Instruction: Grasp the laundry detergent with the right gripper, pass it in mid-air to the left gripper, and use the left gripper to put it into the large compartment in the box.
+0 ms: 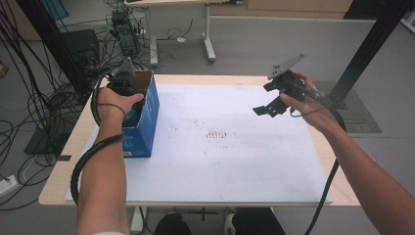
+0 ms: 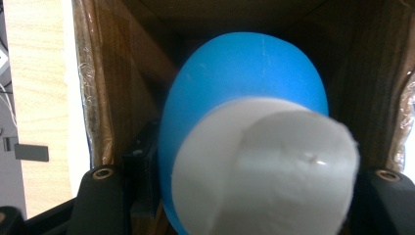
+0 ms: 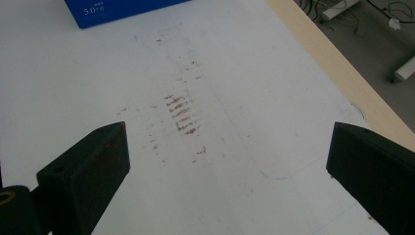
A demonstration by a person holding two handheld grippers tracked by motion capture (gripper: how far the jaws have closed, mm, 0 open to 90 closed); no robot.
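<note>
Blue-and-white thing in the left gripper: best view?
Left gripper view: the blue-and-white object sits between the left gripper jaws, inside the cardboard box. The high view shows just the box with the gripper in it; the right gripper view, a box corner.

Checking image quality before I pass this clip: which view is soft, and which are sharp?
Left gripper view: the blue and white object sits too close and blurs. Right gripper view: the brown marks on the white sheet are crisp. High view: evenly lit, mild edge distortion.
</note>
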